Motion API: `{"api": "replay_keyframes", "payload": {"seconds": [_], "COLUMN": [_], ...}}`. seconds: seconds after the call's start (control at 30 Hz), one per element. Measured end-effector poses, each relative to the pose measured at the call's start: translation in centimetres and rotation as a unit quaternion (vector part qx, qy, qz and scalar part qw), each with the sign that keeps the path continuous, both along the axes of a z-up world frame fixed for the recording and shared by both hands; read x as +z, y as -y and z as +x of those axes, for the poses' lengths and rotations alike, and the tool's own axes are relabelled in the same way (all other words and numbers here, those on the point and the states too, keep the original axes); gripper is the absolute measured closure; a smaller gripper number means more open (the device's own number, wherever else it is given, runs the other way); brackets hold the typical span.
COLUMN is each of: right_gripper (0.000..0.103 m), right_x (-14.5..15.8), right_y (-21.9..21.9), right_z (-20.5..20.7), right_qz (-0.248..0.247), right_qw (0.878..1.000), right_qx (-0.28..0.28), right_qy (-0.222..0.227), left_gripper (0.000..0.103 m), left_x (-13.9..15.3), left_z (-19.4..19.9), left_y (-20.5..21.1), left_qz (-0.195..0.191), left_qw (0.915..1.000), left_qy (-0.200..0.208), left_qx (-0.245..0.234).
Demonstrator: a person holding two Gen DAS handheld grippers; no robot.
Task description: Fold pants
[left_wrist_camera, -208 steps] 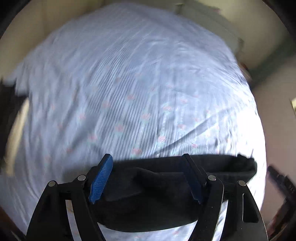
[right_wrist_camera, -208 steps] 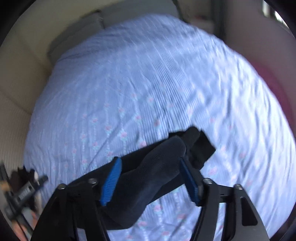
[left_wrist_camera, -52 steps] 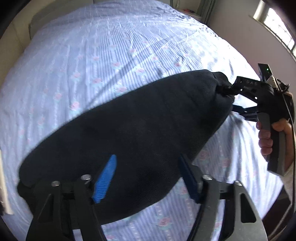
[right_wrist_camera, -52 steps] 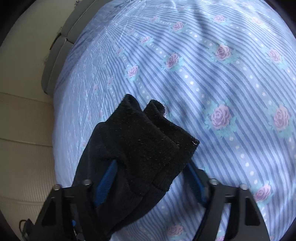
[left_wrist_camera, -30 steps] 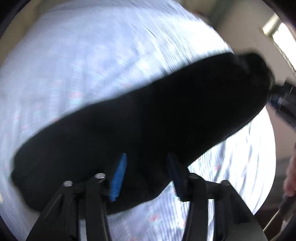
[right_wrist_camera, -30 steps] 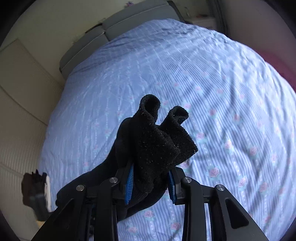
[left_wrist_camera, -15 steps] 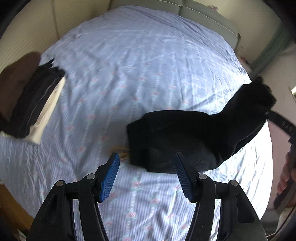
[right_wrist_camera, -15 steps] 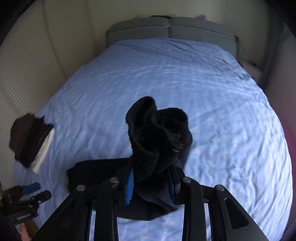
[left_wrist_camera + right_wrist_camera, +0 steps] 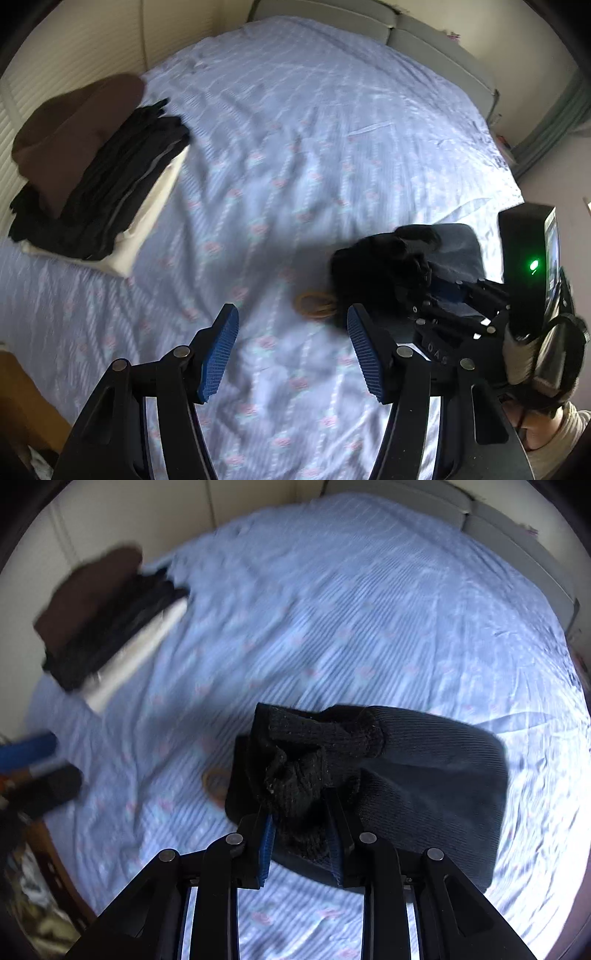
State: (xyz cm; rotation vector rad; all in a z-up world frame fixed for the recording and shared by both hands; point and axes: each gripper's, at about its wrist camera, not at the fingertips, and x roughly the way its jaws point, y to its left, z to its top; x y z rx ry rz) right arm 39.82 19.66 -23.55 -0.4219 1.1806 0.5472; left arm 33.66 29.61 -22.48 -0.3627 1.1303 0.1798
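The dark knit pants point(image 9: 424, 771) lie folded into a compact bundle on the blue flowered bedsheet point(image 9: 332, 609). My right gripper point(image 9: 301, 834) is shut on the bunched cuff end of the pants, held over the fold. In the left wrist view the pants point(image 9: 391, 266) lie at the right, with the right gripper point(image 9: 443, 302) on them. My left gripper point(image 9: 291, 347) is open and empty above bare sheet, left of the pants.
A stack of folded clothes point(image 9: 96, 173), brown on top, then black, then cream, sits at the bed's left edge point(image 9: 107, 627). A tan band point(image 9: 314, 304) lies by the pants' left edge. Grey headboard point(image 9: 424, 40) at the far end. Wooden furniture point(image 9: 22, 410) at lower left.
My left gripper has let go of the pants and drawn back to the left. My right gripper has brought the cuff end down over the folded pants.
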Motion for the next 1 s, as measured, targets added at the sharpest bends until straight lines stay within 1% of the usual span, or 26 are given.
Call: {"api": "replay_keyframes", "payload": {"seconds": [0.03, 0.07, 0.1, 0.13, 0.23, 0.3, 0.33, 0.37, 0.43, 0.5, 0.57, 0.63, 0.7, 0.8, 0.83, 0.93, 0.97, 1.0], "right_gripper": [0.065, 0.057, 0.053, 0.047, 0.046, 0.046, 0.046, 0.046, 0.044, 0.042, 0.041, 0.041, 0.041, 0.041, 0.041, 0.041, 0.041, 0.041], "right_x": [-0.1, 0.0, 0.3, 0.3, 1.3, 2.8, 3.8, 4.6, 6.1, 7.1, 7.3, 6.8, 6.0, 4.3, 3.6, 1.5, 1.1, 0.7], "right_y": [-0.1, -0.1, 0.0, -0.3, -0.1, 1.2, 2.2, 2.9, 5.5, 9.0, 12.3, 15.7, 19.1, 23.5, 24.6, 26.8, 27.2, 27.7], "right_z": [-0.2, -0.3, -0.4, -0.5, -1.0, -1.6, -2.1, -2.5, -3.3, -3.5, -2.7, -1.6, -0.6, 1.2, 1.8, 3.5, 3.9, 4.2], "right_qz": [0.006, 0.022, 0.041, 0.047, 0.066, 0.112, 0.133, 0.144, 0.149, 0.152, 0.148, 0.135, 0.128, 0.143, 0.146, 0.167, 0.175, 0.186], "right_qw": [1.000, 1.000, 0.999, 0.998, 0.996, 0.991, 0.988, 0.987, 0.987, 0.985, 0.983, 0.979, 0.972, 0.954, 0.948, 0.930, 0.924, 0.919], "right_qx": [0.004, 0.006, 0.007, 0.006, 0.001, -0.007, -0.010, -0.014, -0.030, -0.064, -0.102, -0.148, -0.196, -0.258, -0.277, -0.319, -0.329, -0.335], "right_qy": [-0.008, -0.021, -0.035, -0.040, -0.053, -0.072, -0.075, -0.070, -0.053, -0.039, -0.032, -0.029, -0.036, -0.051, -0.059, -0.078, -0.085, -0.092], "left_gripper": [0.042, 0.040, 0.038, 0.037, 0.036, 0.035, 0.033, 0.032, 0.029, 0.027, 0.026, 0.026, 0.026, 0.026, 0.026, 0.026, 0.026, 0.026], "left_x": [-0.2, -0.3, -0.4, -0.4, -0.1, 0.5, 0.8, 1.1, 1.8, 2.2, 2.3, 2.1, 1.7, 0.6, 0.0, -2.0, -2.6, -3.3], "left_z": [-0.2, -0.5, -0.7, -0.9, -1.1, -1.1, -1.0, -0.9, -0.6, 0.1, 1.1, 2.5, 4.0, 6.8, 7.9, 10.3, 10.8, 11.3], "left_y": [-0.5, -0.9, -1.3, -1.7, -2.5, -2.5, -2.3, -2.1, -1.3, 0.1, 2.0, 4.1, 5.9, 8.3, 9.0, 10.2, 10.2, 9.9], "left_qz": [0.001, 0.003, 0.005, 0.006, 0.004, 0.005, 0.007, 0.010, 0.012, 0.007, 0.001, -0.010, -0.018, -0.031, -0.033, -0.042, -0.048, -0.068], "left_qw": [1.0000, 1.0000, 0.9999, 0.9998, 0.9997, 0.9997, 0.9998, 0.9999, 0.9998, 0.9993, 0.9979, 0.9953, 0.9926, 0.9884, 0.9880, 0.9886, 0.9900, 0.9911], "left_qy": [-0.003, -0.005, -0.007, -0.008, -0.008, -0.003, 0.002, 0.006, 0.016, 0.025, 0.032, 0.037, 0.040, 0.034, 0.025, -0.004, -0.013, -0.021], "left_qx": [0.004, 0.008, 0.012, 0.017, 0.024, 0.022, 0.018, 0.013, -0.003, -0.025, -0.056, -0.089, -0.113, -0.145, -0.149, -0.144, -0.132, -0.113]}}
